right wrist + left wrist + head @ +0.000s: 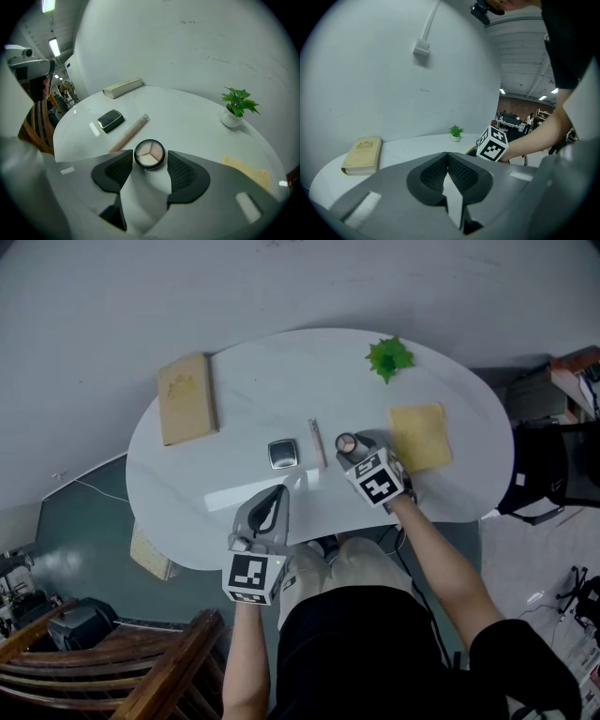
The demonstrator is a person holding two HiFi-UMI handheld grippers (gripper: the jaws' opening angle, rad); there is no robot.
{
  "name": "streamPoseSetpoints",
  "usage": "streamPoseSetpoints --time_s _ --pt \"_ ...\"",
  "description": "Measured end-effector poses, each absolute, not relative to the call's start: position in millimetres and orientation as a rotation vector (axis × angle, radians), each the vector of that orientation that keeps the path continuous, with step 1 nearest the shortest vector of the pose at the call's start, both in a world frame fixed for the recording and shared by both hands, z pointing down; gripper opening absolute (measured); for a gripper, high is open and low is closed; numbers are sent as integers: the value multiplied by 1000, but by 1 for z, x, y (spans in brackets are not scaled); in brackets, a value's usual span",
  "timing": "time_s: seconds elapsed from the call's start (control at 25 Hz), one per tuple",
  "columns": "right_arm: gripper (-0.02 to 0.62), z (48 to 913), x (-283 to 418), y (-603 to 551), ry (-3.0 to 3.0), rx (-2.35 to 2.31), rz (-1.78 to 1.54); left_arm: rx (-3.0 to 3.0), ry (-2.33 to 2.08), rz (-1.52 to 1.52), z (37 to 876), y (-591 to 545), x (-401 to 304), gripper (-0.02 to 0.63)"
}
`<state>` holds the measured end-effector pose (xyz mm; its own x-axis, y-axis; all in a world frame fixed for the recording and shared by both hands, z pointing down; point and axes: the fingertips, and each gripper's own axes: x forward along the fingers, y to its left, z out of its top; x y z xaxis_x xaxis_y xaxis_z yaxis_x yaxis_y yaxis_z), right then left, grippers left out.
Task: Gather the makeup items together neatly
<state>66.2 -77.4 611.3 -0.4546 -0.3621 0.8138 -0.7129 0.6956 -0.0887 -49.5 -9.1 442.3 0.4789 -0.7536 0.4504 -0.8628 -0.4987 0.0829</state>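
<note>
Two grippers: left gripper (447,157) jaws together, empty; right gripper (150,165) jaws apart, flanking round compact (149,154), three powder shades inside

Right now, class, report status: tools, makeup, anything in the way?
Left tool shut, empty. Right tool open around the round compact. Makeup stick and dark case lie close beyond. Nothing in the way.

No word, number or brand can be read anywhere. The tan book (362,154) on the desk (281,371) bears a crest-like emblem with a line of print under it (too small to read). The near marker cube (251,577) and the far marker cube (378,480) carry only black-and-white square patterns, no letters, and the dark compact case (110,120) shows a plain lid.
</note>
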Motion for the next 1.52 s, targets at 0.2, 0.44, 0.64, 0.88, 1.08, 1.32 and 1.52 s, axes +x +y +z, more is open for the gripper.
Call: streamPoseSetpoints --time_s 0.2,0.44,0.64,0.88,1.08,1.32,1.52 --pt "222 593 68 -69 -2106 861 537 2453 -1359 505 438 -11 -50 -3" --pt "222 560 70 -59 -2132 946 490 2504 -1330 472 427 -7 -47 -3" --pt "219 525 63 -42 -2172 993 452 2541 -1316 444 415 6 -54 -3" --pt "186 484 53 -15 -2208 1054 398 2567 -1320 399 400 25 -68 -3" --pt "135 457 42 12 -2237 1095 352 2591 -1316 354 386 44 -78 -3" --pt "92 429 31 41 -2268 1152 311 2619 -1314 306 369 61 -83 -3" --pt "54 401 17 58 -2308 1192 272 2638 -1310 258 353 74 -88 -3"
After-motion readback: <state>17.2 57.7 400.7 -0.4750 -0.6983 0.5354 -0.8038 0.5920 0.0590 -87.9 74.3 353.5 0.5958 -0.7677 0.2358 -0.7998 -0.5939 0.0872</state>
